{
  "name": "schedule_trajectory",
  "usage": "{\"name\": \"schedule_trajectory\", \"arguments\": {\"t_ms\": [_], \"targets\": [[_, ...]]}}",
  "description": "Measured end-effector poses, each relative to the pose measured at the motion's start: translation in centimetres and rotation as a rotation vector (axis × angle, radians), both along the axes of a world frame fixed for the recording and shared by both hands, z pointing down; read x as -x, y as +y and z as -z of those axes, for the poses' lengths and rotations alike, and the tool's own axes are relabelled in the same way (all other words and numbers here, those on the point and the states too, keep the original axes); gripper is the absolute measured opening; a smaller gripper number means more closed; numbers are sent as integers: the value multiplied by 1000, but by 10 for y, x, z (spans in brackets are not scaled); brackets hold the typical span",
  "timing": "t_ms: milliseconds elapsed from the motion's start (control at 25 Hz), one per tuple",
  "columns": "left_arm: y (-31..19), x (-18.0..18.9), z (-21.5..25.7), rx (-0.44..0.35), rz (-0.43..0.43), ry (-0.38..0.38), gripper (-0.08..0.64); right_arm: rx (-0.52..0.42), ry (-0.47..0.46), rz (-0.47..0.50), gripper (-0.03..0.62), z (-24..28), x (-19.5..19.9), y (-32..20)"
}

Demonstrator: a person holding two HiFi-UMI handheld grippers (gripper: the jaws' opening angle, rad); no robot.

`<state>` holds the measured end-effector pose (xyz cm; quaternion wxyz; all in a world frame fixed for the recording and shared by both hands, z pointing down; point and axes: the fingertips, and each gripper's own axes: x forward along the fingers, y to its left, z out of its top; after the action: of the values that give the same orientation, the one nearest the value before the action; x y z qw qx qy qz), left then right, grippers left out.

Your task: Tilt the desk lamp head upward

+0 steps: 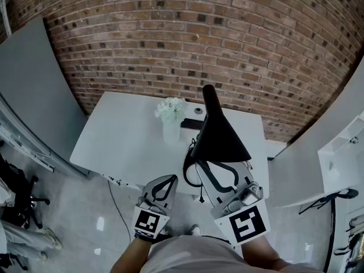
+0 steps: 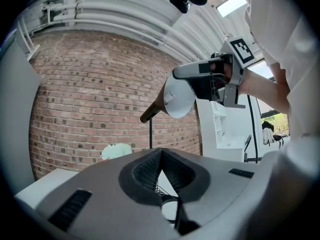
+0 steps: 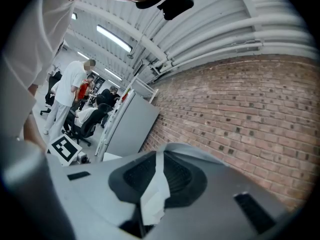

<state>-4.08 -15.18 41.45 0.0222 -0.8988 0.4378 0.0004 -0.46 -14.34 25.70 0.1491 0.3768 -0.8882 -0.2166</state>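
Note:
The desk lamp stands on the white table (image 1: 125, 135), and its black cone shade (image 1: 219, 135) points toward me. My right gripper (image 1: 198, 162) is shut on the shade's rim. In the right gripper view the white rim edge (image 3: 154, 186) sits pinched between the pads. The left gripper view shows the shade's white inside (image 2: 178, 98) up high with the right gripper (image 2: 182, 74) clamped on it, above the thin lamp pole (image 2: 150, 134). My left gripper (image 1: 169, 180) hangs at the table's near edge, left of the lamp, its jaws (image 2: 160, 153) closed on nothing.
A vase of white flowers (image 1: 171, 115) stands just left of the lamp, with a small black object (image 1: 192, 124) behind it. A brick wall (image 1: 187, 38) backs the table. Grey partitions flank it. People and office chairs (image 3: 75, 109) are far off to the left.

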Motion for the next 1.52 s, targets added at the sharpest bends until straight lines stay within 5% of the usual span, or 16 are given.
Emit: {"name": "schedule_trajectory", "arguments": {"t_ms": [600, 1040, 1520], "targets": [[0, 2, 3, -6, -16, 1, 8, -41, 5, -7, 34, 19, 2, 3], [4, 10, -3, 13, 10, -4, 8, 23, -17, 24, 34, -3, 8, 13], [11, -9, -12, 46, 27, -20, 8, 147, -149, 32, 34, -34, -16, 15]]}}
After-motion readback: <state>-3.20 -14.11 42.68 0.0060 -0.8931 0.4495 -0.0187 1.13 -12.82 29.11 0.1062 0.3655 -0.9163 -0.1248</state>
